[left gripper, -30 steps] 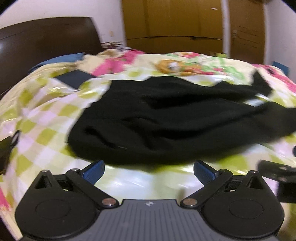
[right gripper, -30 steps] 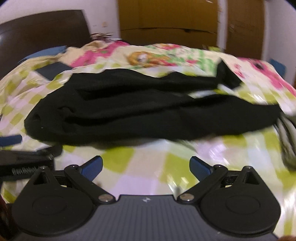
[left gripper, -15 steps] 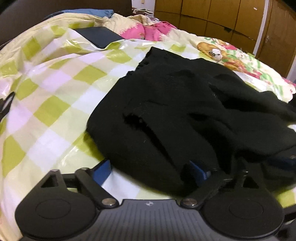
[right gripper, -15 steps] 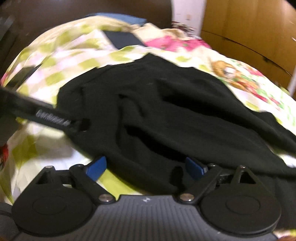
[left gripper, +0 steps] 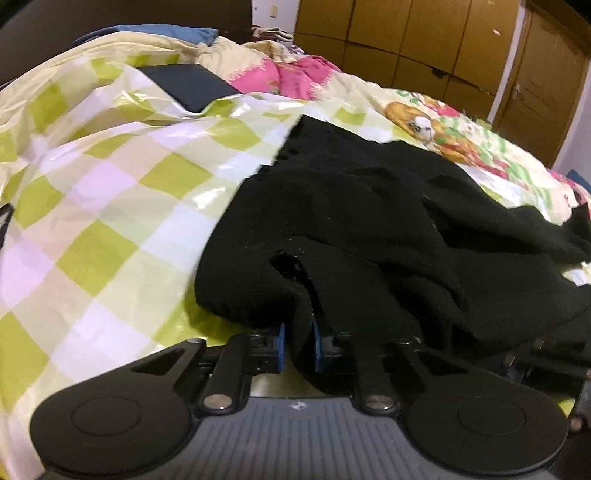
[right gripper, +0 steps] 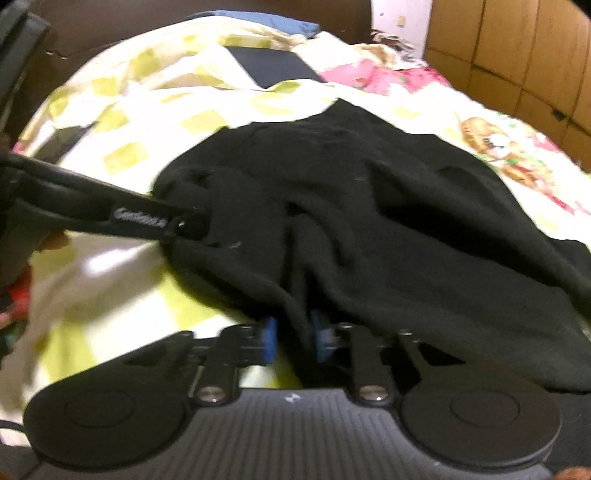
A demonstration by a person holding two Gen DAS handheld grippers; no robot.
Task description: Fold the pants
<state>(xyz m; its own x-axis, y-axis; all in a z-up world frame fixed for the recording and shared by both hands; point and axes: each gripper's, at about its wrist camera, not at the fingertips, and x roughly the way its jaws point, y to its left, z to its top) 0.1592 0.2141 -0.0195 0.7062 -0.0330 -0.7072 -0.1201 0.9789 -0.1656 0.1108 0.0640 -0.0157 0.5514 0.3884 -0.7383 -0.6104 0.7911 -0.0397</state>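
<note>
Black pants (left gripper: 369,221) lie crumpled on a green-and-white checked sheet (left gripper: 110,206). In the left wrist view, my left gripper (left gripper: 298,347) has its blue pads pinching a bunched fold at the pants' near edge, its jaws closing. In the right wrist view, my right gripper (right gripper: 293,339) pinches another fold of the pants (right gripper: 388,229) at their near edge, jaws likewise closing. From the left of that view, the left gripper (right gripper: 177,225) reaches in and bites the cloth's left end. Cloth hides the fingertips of both.
A dark flat rectangle (left gripper: 188,85) lies on the sheet at the back left, with a blue pillow (left gripper: 162,31) behind it. A pink floral blanket (left gripper: 303,74) covers the bed's far side. Brown wardrobes (left gripper: 406,40) and a dark headboard (right gripper: 110,22) stand beyond.
Both grippers moved forward to the pants' near edge and went from wide open to pinching folds of black cloth. The pants now bunch up at the pads.
</note>
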